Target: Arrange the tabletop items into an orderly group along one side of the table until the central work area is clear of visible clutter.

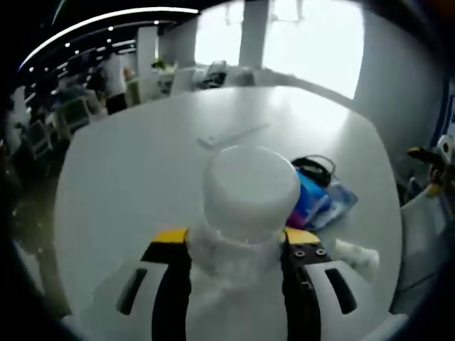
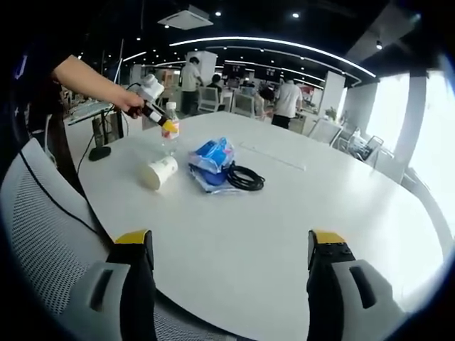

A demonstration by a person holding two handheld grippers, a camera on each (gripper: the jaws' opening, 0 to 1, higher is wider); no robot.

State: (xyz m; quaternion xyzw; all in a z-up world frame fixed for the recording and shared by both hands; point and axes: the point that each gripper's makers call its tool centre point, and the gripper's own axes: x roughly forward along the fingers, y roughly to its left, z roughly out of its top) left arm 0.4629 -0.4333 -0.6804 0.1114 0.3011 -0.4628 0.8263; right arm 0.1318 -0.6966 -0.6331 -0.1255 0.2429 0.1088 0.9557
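Between the yellow-tipped jaws of the left gripper (image 1: 237, 245) sits a clear plastic bottle (image 1: 245, 213) with a white cap, clenched at its body and held above the white table (image 1: 142, 163). From the right gripper view the same bottle (image 2: 169, 122) shows in that left gripper (image 2: 162, 122), held by a person's hand (image 2: 130, 104) over the far edge of the table (image 2: 298, 213). Closer in that view, the right gripper (image 2: 231, 245) has its jaws spread wide with nothing between them, hanging over bare tabletop beside a mesh chair (image 2: 50, 234).

Farther out, a paper cup (image 2: 158, 172) lies tipped on its side, just beside a blue plastic packet (image 2: 211, 158), and a coiled black cable (image 2: 245, 177) touches the packet's other side. In the left gripper view the packet (image 1: 316, 202) and cable (image 1: 313, 167) show just past the bottle, with a pale flat strip (image 1: 231, 133) lying farther across the table.

As I judge it, the tidying is at an early stage: only the bottle is in hand, not yet set down, while the cup, packet and cable sit loosely together and unsorted. They need lining up along one side, the cup probably stood upright. Beyond the table, people stand among office desks.
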